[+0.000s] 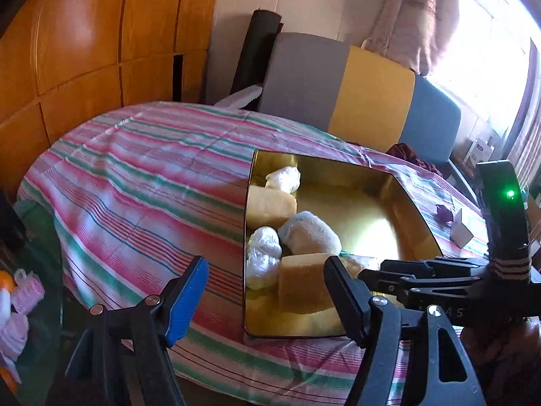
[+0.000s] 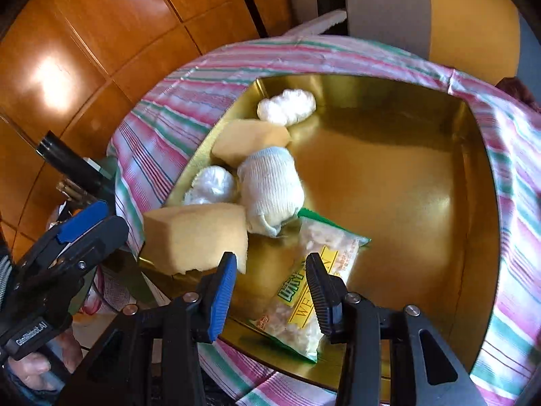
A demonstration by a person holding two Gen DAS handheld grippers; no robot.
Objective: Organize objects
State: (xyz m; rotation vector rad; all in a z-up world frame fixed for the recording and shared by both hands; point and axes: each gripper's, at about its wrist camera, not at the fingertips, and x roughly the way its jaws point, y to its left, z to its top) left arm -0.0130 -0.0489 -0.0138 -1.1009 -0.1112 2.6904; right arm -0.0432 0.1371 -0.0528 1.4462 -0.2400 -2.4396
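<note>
Snack packet (image 2: 312, 291): laid flat in the gold tray (image 2: 422, 203), near its front edge, beside a sponge block (image 2: 196, 235) and a rolled sock (image 2: 270, 191).
Tray: set on the striped cloth (image 1: 135, 176) over the surface.
Right gripper (image 2: 270, 291) jaws: parted slightly above the packet, nothing gripped.
Left gripper (image 1: 267, 291) jaws: held wide, empty.

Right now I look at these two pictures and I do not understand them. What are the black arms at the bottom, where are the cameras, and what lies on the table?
There is no robot here. A person holds a two-finger claw in each hand, and a camera on each claw looks along its fingers. One picture comes from the left claw, which is open and empty. The other comes from the right claw, open above a snack packet and not gripping it. On the striped cloth stands a gold tray. It holds the packet, yellow sponges, white plastic bundles and a rolled sock.
</note>
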